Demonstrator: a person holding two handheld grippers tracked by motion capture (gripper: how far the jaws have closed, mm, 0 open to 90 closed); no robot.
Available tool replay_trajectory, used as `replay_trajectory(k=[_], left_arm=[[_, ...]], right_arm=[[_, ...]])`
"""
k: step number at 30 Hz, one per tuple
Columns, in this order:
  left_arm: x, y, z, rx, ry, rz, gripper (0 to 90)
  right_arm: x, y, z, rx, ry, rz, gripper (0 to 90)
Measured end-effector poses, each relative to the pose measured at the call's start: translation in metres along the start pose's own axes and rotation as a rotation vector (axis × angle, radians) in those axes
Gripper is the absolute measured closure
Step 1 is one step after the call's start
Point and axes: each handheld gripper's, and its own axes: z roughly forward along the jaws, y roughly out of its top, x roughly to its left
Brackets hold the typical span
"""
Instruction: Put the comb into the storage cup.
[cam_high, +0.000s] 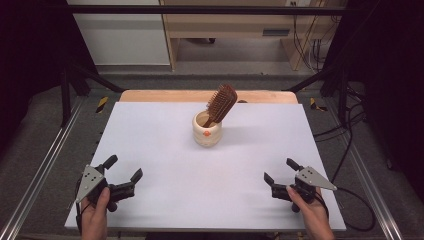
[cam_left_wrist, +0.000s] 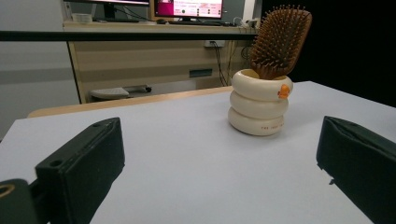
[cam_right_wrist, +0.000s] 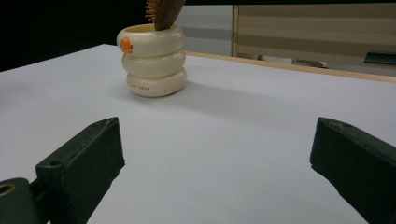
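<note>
One brush (cam_high: 220, 103) stands bristle-head up in one ringed cream cup (cam_high: 207, 129), mid-tabletop (cam_high: 165, 165) toward the far edge. Nothing is in hand: this looks like the start, before any reach. Left gripper (cam_high: 123, 174) and right gripper (cam_high: 280, 171) rest at the near corners, fingers wide apart and empty (two grippers, well apart from the cup). Next, I'd judge, one reaches forward for the brush.

hairbrush (cam_right_wrist: 161, 11) head cut by top edge | handle hidden inside cup (cam_right_wrist: 152, 60)
</note>
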Motion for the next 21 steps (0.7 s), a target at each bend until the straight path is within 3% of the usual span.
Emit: replay_trajectory(k=[13,21], left_arm=[[-0.003,0.001,0.000,-0.022,-0.017,-0.001,1.1],[-0.003,0.000,0.001,-0.011,-0.011,0.000,1.1]], right_arm=[[0.011,-0.001,0.008,-0.002,0.046,-0.040,2.9],[0.014,0.001,0.014,-0.005,0.068,-0.038,2.9]])
